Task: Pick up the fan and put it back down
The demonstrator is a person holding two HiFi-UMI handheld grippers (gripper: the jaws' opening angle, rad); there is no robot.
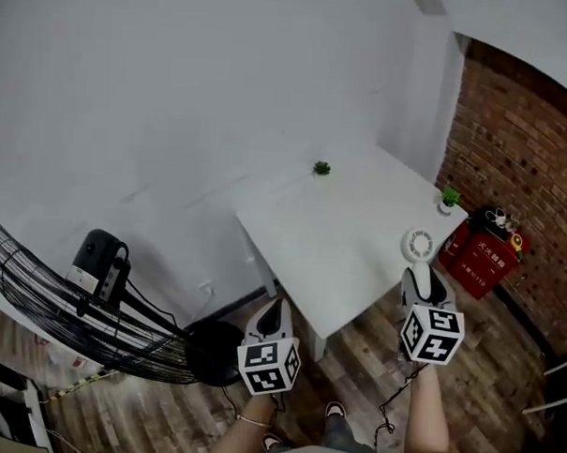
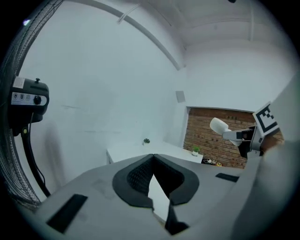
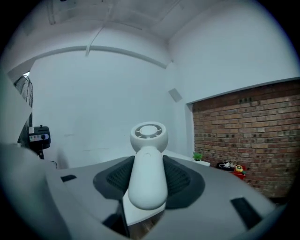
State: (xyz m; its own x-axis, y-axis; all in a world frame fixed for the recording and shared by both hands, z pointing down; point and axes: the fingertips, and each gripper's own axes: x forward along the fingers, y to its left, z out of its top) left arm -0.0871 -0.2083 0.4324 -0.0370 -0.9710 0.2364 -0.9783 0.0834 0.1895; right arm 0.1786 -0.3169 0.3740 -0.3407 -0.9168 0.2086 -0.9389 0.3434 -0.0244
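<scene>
My left gripper and right gripper are grey shells with black ribbed fingers, each carrying a black-and-white marker cube.

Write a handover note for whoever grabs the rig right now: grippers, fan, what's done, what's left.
Right gripper: shut on the handle of the small white fan, fan head pointing away from the jaws.
Left gripper: shut, empty, held off the near corner of the white table.
Fan: in the air by the table's right end; the left gripper view shows it clear of the top.
Done: pick-up.
Left: lower the fan onto a bare part of the table, open the right jaws, back away.
Note: the big floor fan on the left is not the job's fan.
</scene>
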